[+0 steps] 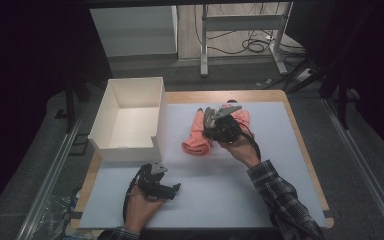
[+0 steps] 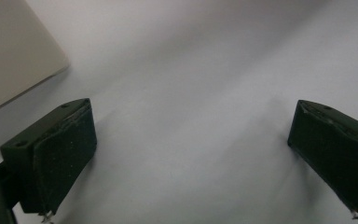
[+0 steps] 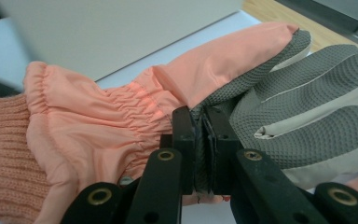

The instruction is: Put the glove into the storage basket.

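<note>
Right now the right gripper (image 1: 215,121) has its two black jaws pinched together on the grey textured palm fabric of a pink glove (image 3: 121,98), as the right gripper view shows close up: the pads (image 3: 213,144) squeeze a fold of the grey material between them, with the pink shell and its ribbed knit cuff spreading off to one side. In the high view the glove (image 1: 198,136) sits near the middle of the white table mat (image 1: 230,195), just beside the open white box (image 1: 130,115) that stands at the mat's far left corner. The left gripper (image 1: 156,185) rests low over the mat near the front edge, well apart from the glove; its jaws stand wide with nothing between them but bare mat, and a corner of the box (image 2: 14,51) is visible beyond.
</note>
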The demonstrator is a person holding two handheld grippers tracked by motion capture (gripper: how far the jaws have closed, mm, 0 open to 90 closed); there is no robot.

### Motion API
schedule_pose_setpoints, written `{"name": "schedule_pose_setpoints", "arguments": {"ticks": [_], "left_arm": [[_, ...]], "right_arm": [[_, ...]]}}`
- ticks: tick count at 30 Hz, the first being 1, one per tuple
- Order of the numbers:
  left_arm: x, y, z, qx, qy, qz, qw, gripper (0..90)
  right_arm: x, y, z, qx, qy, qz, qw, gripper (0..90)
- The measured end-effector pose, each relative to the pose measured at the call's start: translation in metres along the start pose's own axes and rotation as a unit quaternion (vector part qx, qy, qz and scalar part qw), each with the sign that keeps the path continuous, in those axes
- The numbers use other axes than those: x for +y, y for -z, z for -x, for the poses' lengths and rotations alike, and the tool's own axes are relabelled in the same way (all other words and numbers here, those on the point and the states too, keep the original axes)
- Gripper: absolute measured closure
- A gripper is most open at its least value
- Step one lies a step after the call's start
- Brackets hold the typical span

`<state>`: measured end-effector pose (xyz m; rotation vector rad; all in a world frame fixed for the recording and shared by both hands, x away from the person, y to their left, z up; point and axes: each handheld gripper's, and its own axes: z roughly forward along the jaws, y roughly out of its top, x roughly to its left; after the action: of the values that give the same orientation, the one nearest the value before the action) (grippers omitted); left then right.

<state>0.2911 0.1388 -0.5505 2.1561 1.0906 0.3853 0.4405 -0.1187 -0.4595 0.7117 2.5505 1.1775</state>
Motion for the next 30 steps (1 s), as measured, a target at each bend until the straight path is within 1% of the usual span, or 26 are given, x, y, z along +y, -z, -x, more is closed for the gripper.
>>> {"name": "schedule_pose_setpoints", "arguments": {"ticks": [3, 6, 12, 14, 16, 18, 20, 22, 26, 30], "left_arm": [[0.0, 0.0, 0.0, 0.0, 0.0, 0.0, 1.0, 1.0], [0.0, 0.0, 0.0, 0.0, -0.001, 0.0, 1.0, 1.0], [0.0, 0.0, 0.0, 0.0, -0.001, 0.0, 1.0, 1.0], [0.0, 0.0, 0.0, 0.001, 0.002, 0.002, 1.0, 1.0], [0.0, 0.0, 0.0, 0.001, 0.001, 0.001, 1.0, 1.0], [0.0, 0.0, 0.0, 0.001, 0.001, 0.001, 1.0, 1.0], [0.0, 0.0, 0.0, 0.0, 0.002, 0.002, 1.0, 1.0], [0.0, 0.0, 0.0, 0.001, 0.0, 0.001, 1.0, 1.0], [0.0, 0.0, 0.0, 0.001, -0.001, 0.0, 1.0, 1.0], [0.0, 0.0, 0.0, 0.0, 0.0, 0.0, 1.0, 1.0]], "right_arm": [[-0.008, 0.014, -0.008, 0.015, 0.015, 0.005, 0.9998, 83.9], [-0.016, 0.027, -0.016, 0.025, 0.029, 0.007, 0.9992, 83.9], [-0.035, 0.042, -0.03, 0.046, 0.055, 0.003, 0.9974, 83.8], [-0.042, 0.044, -0.033, 0.051, 0.063, 0.001, 0.9967, 83.7], [-0.05, 0.046, -0.034, 0.058, 0.074, -0.002, 0.9956, 83.7], [-0.056, 0.046, -0.035, 0.061, 0.079, -0.007, 0.995, 83.6], [-0.061, 0.046, -0.035, 0.06, 0.075, -0.009, 0.9953, 83.5], [-0.067, 0.044, -0.034, 0.064, 0.075, -0.009, 0.9951, 83.4], [-0.076, 0.038, -0.035, 0.069, 0.081, -0.011, 0.9943, 82.5], [-0.084, 0.032, -0.035, 0.072, 0.08, -0.011, 0.9941, 80.1]]}}
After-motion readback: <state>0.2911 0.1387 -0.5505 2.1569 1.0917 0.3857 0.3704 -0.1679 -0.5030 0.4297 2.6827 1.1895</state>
